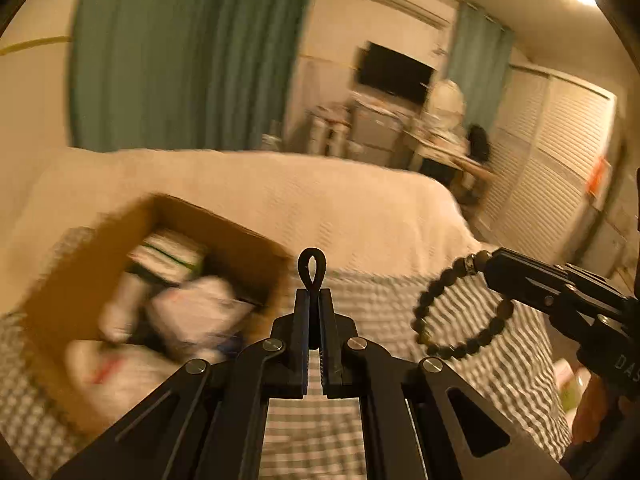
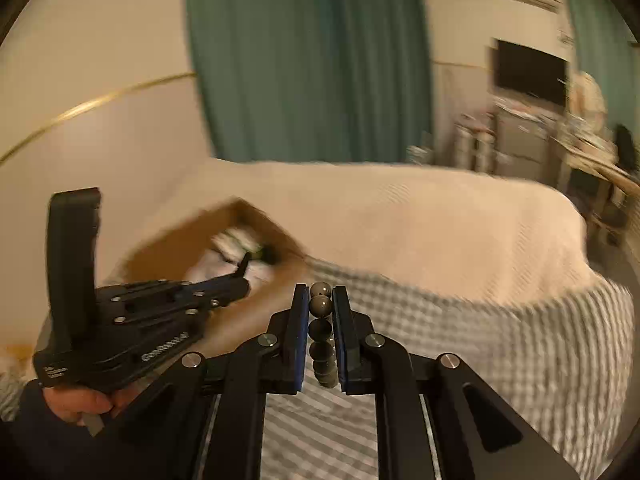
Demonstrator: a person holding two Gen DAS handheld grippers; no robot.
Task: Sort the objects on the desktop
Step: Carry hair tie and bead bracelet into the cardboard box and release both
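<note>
Only the left wrist view showed the bead bracelet as a full ring, pinched by the right gripper right of the cardboard box. The left gripper, clamping a black loop, hung beside the box's near edge, over the bed.

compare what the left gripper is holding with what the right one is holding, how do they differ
The left gripper is shut on a thin black loop, smooth, small and one piece; the right gripper is shut on a beaded bracelet, a far larger ring of round dark beads. The loop stands up above the fingertips, while the bracelet hangs below them. Both are dark closed rings, held in the air above the checked cloth.
</note>
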